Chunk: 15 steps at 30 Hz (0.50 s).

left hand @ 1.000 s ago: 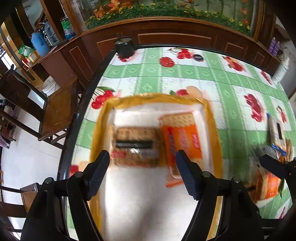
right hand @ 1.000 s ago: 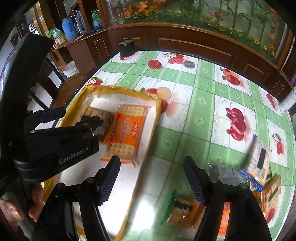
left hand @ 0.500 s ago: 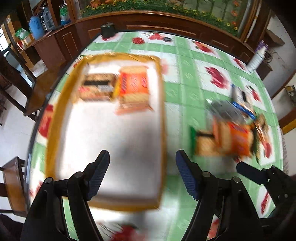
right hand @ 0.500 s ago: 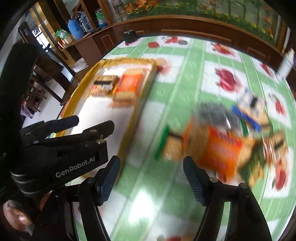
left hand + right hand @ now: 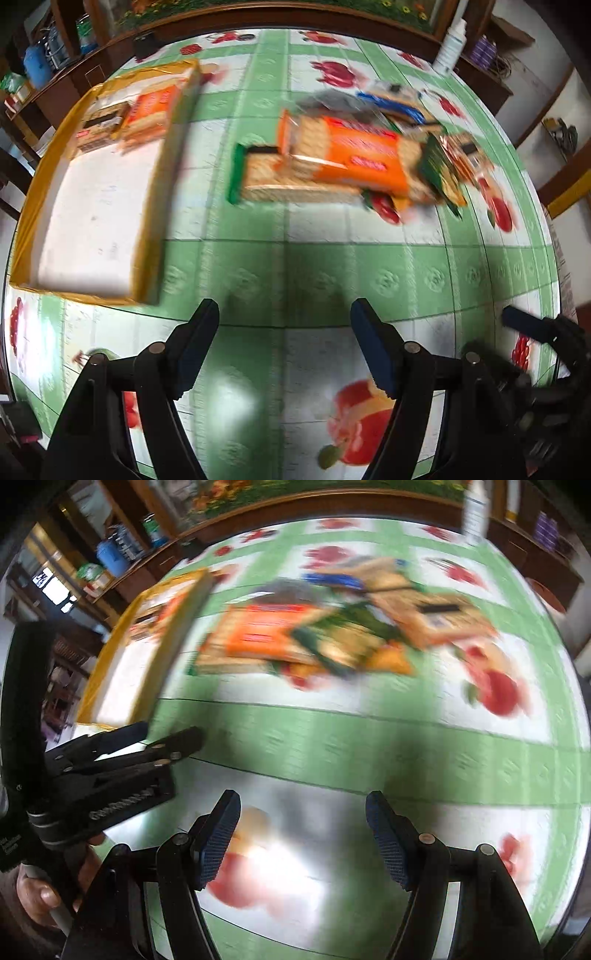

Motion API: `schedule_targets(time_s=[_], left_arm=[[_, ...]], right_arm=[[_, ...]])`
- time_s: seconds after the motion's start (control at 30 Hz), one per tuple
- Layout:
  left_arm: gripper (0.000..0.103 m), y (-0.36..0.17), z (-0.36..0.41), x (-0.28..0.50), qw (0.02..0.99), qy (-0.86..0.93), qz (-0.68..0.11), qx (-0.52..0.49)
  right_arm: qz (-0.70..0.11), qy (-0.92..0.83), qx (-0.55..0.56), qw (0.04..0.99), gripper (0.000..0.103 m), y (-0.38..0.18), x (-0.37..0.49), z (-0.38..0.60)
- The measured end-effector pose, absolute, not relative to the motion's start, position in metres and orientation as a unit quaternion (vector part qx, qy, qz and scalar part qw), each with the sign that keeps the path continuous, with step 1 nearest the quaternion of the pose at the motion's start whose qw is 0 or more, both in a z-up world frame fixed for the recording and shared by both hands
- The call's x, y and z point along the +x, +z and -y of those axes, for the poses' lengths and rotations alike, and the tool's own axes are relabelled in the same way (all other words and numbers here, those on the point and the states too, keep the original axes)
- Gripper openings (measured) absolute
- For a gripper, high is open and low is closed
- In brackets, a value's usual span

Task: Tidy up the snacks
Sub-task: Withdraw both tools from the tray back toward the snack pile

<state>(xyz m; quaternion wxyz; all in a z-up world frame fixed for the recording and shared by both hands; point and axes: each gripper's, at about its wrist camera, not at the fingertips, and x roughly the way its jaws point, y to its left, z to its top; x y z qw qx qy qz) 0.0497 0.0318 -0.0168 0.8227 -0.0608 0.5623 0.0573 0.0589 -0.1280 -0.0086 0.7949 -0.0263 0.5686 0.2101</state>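
Now | both tools empty, jaws apart: left tool [image 5: 284, 343], right tool [image 5: 303, 834] | snack pile [image 5: 347, 155] on desk [image 5: 332, 258], ahead of both, right of tray [image 5: 155, 236] | orange pack's [image 5: 266, 635] long axis crosswise | neither hand clearly nearer

**Two wrist fisheyes, both angled steeply down at the counter**

Left wrist view: sits behind the left tool [image 5: 284, 343], looks forward and down along its fingers over the counter [image 5: 295, 266]; yellow-rimmed tray [image 5: 147, 236] at left, snack pile [image 5: 343, 155] ahead, both near. Right wrist view: same setup behind the right tool [image 5: 303, 838], facing the same way, slightly further right. Shared: counter, tray [image 5: 166, 642], snack pile [image 5: 332, 627], wooden cabinets at the far edge. Each view catches the other tool at its side edge. Both heavily blurred.
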Motion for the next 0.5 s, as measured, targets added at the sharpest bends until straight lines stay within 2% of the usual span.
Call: schedule_targets(time_s=[0.27, 0.5], left_arm=[[0.073, -0.019, -0.013, 0.057, 0.821, 0.066, -0.563, -0.058], [0.073, -0.02, -0.007, 0.06, 0.819, 0.068, -0.567, -0.05]], right_arm=[[-0.549, 0.131, 0.029, 0.825, 0.073, -0.003, 0.102, 0.218], [-0.518, 0.102, 0.038, 0.849, 0.073, 0.005, 0.186, 0.234]])
